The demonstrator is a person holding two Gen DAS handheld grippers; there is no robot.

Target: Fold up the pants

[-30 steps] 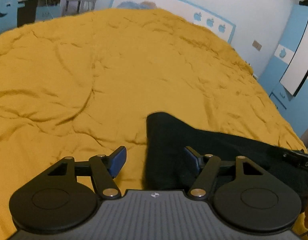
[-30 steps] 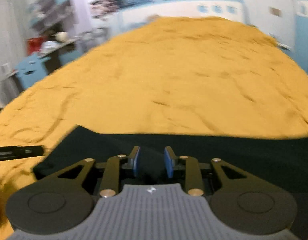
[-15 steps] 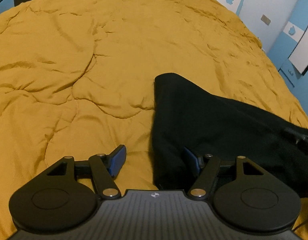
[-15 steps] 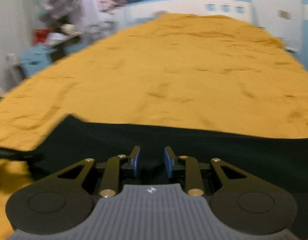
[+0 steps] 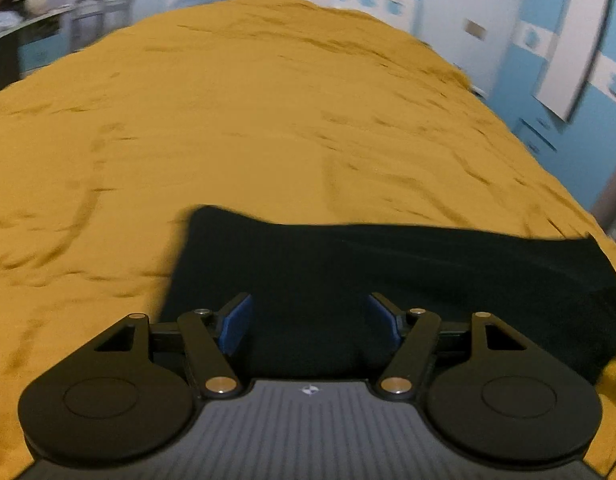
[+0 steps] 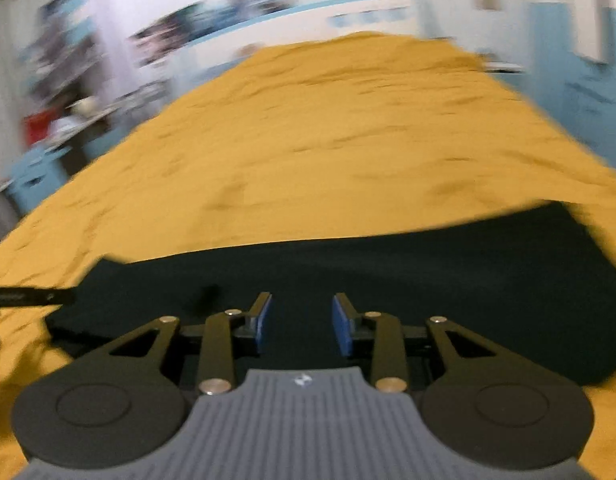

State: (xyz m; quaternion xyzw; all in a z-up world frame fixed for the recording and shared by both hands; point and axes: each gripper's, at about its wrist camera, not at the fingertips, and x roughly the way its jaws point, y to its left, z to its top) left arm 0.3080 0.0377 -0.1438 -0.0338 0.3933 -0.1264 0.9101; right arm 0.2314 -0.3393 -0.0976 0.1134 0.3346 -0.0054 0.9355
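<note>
a: left wrist view is showing the black pants (image 5: 387, 272) lying in a flat band on the yellow bed (image 5: 236, 120).
b: both claws gaping, holding nothing?
a: yes, left claw (image 5: 309, 322) and right claw (image 6: 302, 324) are hovering above the cloth. i'd judge they are between folds; next, gripping an end.

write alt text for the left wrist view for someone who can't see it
Open left tongs hover over black pants lying flat on a mustard-yellow bedspread. Blurred blue and white bedroom furniture lines the far walls.
</note>
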